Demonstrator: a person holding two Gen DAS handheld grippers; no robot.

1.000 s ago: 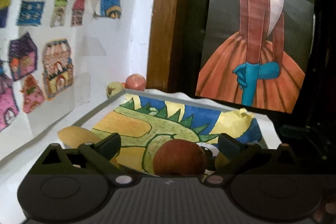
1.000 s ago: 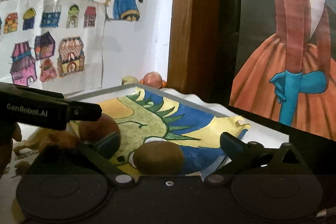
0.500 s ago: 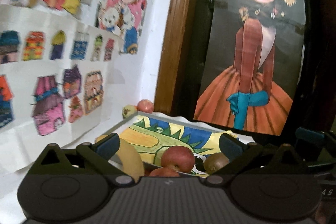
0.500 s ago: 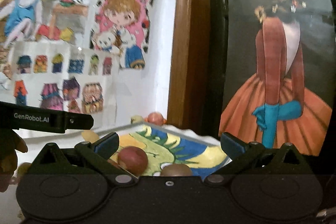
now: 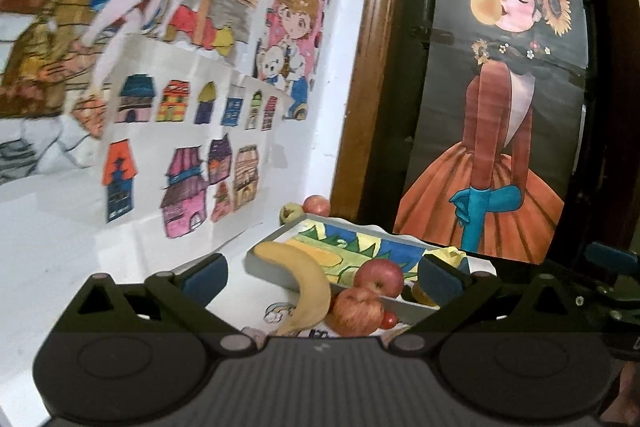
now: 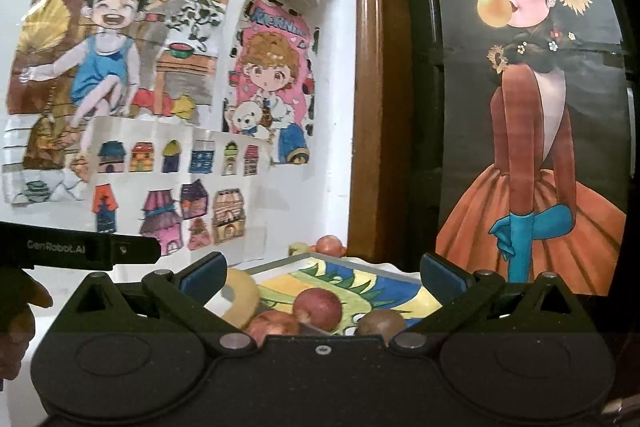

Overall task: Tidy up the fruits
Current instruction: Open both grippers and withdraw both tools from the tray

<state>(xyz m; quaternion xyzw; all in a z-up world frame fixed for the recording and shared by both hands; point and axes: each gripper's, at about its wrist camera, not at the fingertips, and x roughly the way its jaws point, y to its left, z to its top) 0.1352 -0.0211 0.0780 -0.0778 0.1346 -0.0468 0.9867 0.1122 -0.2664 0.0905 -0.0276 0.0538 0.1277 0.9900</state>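
Left wrist view shows your left tool [image 5: 324, 277] spread wide with nothing between its fingers, held above and back from the tray [image 5: 280, 273]. The right tool [image 6: 322, 277] is likewise released and empty.

One red apple [image 5: 378, 277] sits inside the tray at its near edge, and a brown kiwi [image 6: 380, 323] lies on the tray's painted lining, to the right of that apple. So I judge the sorting only partly done.

Still outside the tray: a banana [image 5: 306, 291] leaning over its near left corner, a second apple [image 5: 356, 311] on the surface just in front of the near wall, and a small red fruit [image 5: 389, 319] beside that apple. Behind the tray's far corner, by the wall, two more fruits [image 5: 304, 209] wait.

You likely have the banana and the near apple to move next; I cannot tell whether the far pair belongs to the job.
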